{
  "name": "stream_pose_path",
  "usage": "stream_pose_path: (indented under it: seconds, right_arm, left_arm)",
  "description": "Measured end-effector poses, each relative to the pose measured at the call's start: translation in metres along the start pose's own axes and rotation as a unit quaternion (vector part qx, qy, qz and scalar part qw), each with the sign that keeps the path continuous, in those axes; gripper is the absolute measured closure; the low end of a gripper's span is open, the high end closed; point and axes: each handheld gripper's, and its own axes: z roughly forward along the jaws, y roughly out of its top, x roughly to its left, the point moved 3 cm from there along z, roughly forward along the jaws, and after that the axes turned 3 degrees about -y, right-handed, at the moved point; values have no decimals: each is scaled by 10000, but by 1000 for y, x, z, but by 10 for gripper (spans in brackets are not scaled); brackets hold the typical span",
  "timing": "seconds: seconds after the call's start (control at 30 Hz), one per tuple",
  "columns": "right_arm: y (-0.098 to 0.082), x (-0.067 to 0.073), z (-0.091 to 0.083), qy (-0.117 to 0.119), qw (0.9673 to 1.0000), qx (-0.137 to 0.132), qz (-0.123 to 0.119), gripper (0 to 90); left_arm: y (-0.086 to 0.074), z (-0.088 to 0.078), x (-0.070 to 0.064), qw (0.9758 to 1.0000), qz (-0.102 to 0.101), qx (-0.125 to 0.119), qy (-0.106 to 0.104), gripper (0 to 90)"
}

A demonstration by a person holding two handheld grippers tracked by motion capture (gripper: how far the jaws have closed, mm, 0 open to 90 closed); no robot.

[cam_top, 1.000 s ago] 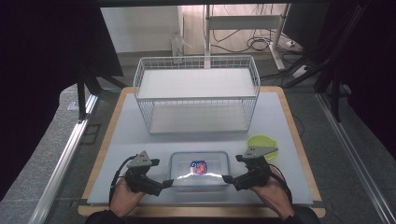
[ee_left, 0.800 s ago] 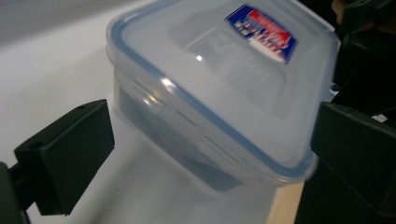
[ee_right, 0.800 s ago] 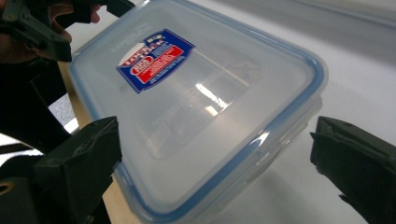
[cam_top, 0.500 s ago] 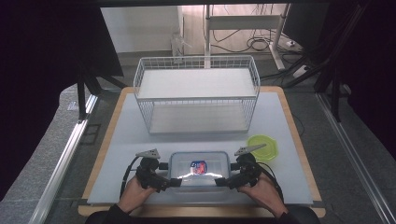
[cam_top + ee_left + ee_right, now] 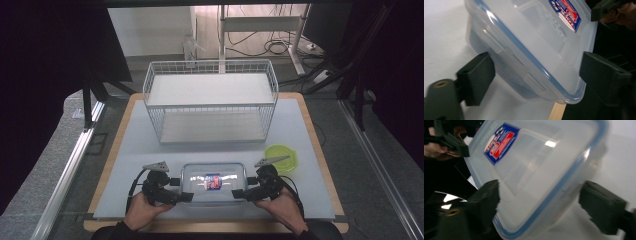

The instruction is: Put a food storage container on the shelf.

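Note:
A clear plastic container (image 5: 214, 182) with a blue-rimmed lid and a red and blue label lies at the front middle of the table. My left gripper (image 5: 181, 189) is at its left end and my right gripper (image 5: 244, 188) is at its right end. In the left gripper view the container (image 5: 531, 50) has a corner between the jaws of the left gripper (image 5: 536, 72), and both jaws touch it. In the right gripper view the container (image 5: 536, 177) sits the same way in the right gripper (image 5: 539, 205). Both pairs of jaws have just been closing on the container.
A white wire basket (image 5: 210, 100) with two shelves stands at the back middle of the table. A small green bowl (image 5: 282, 156) sits just behind my right gripper. The wooden table edge (image 5: 215, 226) runs close in front of the container.
Both grippers have edged in toward the container's ends and their jaws have narrowed around it. The green bowl shows more fully behind the right gripper.

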Motion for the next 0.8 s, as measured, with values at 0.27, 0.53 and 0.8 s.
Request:
stream_pose_path:
  seconds: [0.27, 0.53, 0.8]
  right_arm:
    - [-9, -2, -15, 337, 9993, -43, 149, 393]
    - [-7, -3, -21, 339, 9981, -300, 419, 475]
    - [-6, 2, -22, 215, 9954, -631, 691, 541]
  left_arm:
    - [-7, -14, -1, 9992, -78, -357, -177, 364]
    - [-10, -18, -1, 9971, -400, -597, -267, 455]
    - [-4, -22, -3, 9941, -621, -887, -18, 509]
